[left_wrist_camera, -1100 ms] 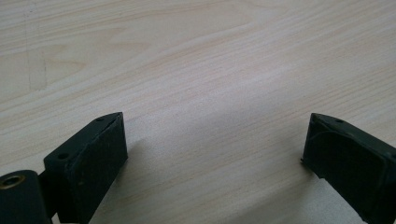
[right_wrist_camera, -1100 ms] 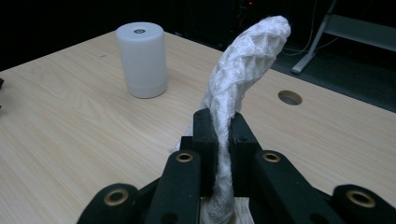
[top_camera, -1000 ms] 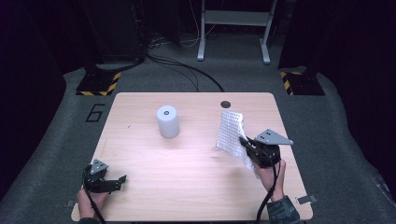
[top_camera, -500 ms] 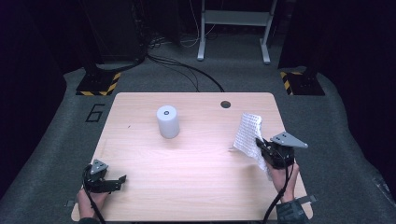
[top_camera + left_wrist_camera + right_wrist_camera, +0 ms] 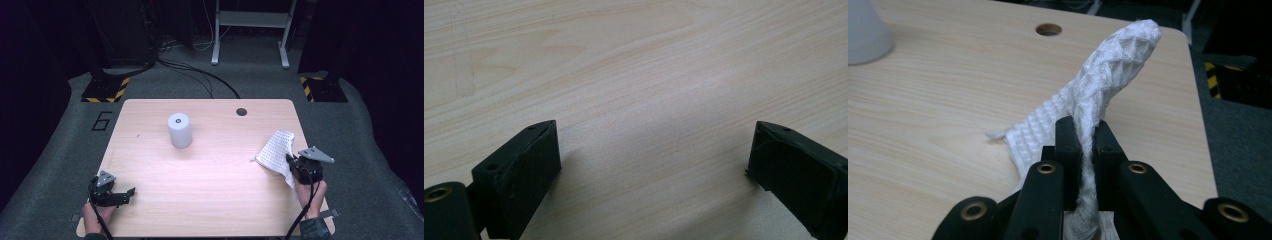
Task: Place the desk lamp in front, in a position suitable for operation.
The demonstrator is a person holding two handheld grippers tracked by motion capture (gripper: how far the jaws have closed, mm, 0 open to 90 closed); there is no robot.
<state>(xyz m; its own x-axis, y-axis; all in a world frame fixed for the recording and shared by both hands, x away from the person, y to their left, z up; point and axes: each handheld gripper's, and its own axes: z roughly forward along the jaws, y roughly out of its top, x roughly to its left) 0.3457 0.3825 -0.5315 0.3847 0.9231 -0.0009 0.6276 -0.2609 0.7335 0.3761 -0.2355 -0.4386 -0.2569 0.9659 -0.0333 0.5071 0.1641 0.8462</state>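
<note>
Cloth (image 5: 276, 151) at table's 4 o'clock: soft, light, floppy; pinched mid-fold by right gripper (image 5: 294, 166); left gripper (image 5: 131, 192) open, idle.

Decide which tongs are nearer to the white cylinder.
Left, narrowly. The left tongs sit near-left of the white cylinder; the right tongs, shut on the cloth, sit far right.

cylinder (image 5: 865, 30) cropped, cloth (image 5: 1088, 115) end behind claw

The surface (image 5: 210, 165) is brightly lit from overhead against dark surroundings, a soft shadow lying between the left claw's (image 5: 654, 165) slightly blurred jaws.
</note>
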